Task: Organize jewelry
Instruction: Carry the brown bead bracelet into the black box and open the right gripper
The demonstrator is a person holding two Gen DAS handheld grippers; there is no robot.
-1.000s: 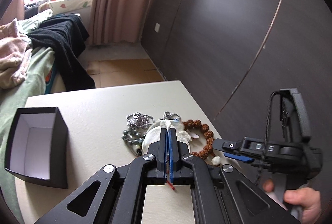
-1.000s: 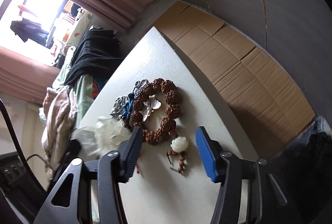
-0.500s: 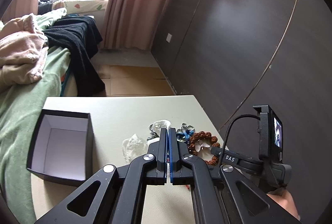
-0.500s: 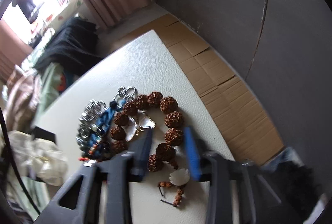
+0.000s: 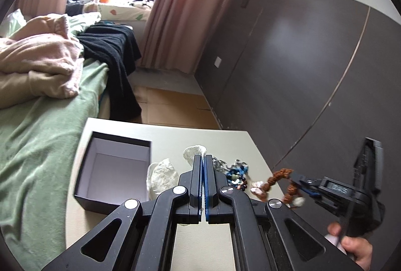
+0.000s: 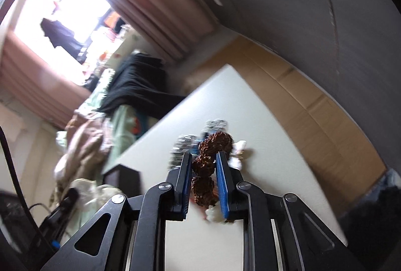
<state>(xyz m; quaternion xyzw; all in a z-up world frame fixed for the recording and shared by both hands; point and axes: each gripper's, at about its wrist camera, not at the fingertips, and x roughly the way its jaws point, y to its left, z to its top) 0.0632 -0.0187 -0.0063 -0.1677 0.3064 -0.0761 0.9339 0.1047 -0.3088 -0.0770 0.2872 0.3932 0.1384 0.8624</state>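
My right gripper is shut on a brown seed-bead bracelet and holds it just above the white table; the bracelet hangs from it in the left wrist view, with a white flower bead at its end. My left gripper is shut and empty, raised above the table. Blue beads, silver chains and two crumpled clear bags lie on the table. An open black box with a white inside stands at the left.
A bed with green sheet, pink blanket and black cloth lies left of the table. A dark panelled wall runs along the right. Cardboard covers the floor beyond the table.
My right gripper has closed on the brown bracelet and lifted it off the table. My left gripper has pulled back and up, away from the jewelry pile.
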